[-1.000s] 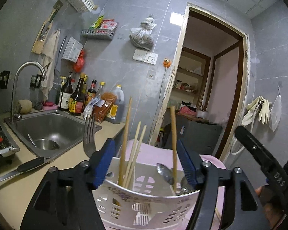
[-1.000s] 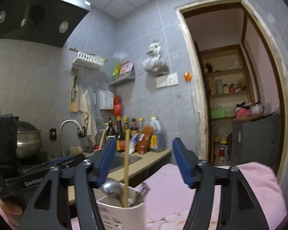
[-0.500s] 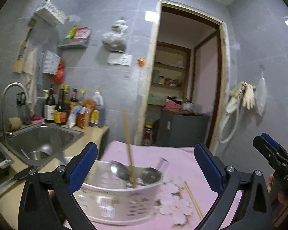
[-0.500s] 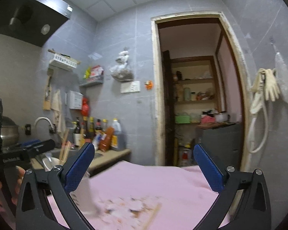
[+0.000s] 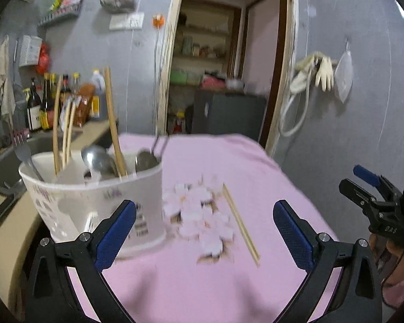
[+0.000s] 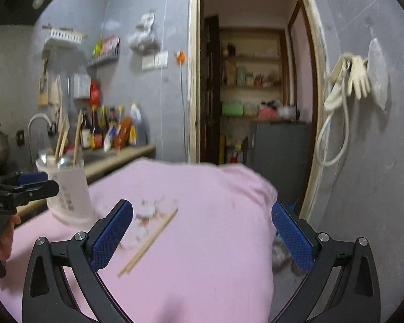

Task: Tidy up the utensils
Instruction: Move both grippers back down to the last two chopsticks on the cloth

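Note:
A white plastic utensil holder point(image 5: 99, 202) stands on the pink cloth point(image 5: 215, 282) at the left, with chopsticks, spoons and a fork in it. It also shows in the right wrist view point(image 6: 67, 193). A pair of wooden chopsticks point(image 5: 241, 220) lies loose on the cloth beside a white flower print; it also shows in the right wrist view point(image 6: 148, 242). My left gripper point(image 5: 204, 234) is open and empty, in front of the holder. My right gripper point(image 6: 202, 237) is open and empty above the cloth, right of the chopsticks.
A counter with a sink point(image 5: 2, 161) and bottles point(image 5: 48, 102) lies left of the table. An open doorway point(image 6: 253, 94) with shelves is behind. The cloth's right edge point(image 6: 269, 215) drops off near the grey wall with hanging gloves point(image 6: 358, 80).
Both grippers opened wide and pulled back from the holder. The holder now stands free on the cloth and the loose chopsticks came into view.

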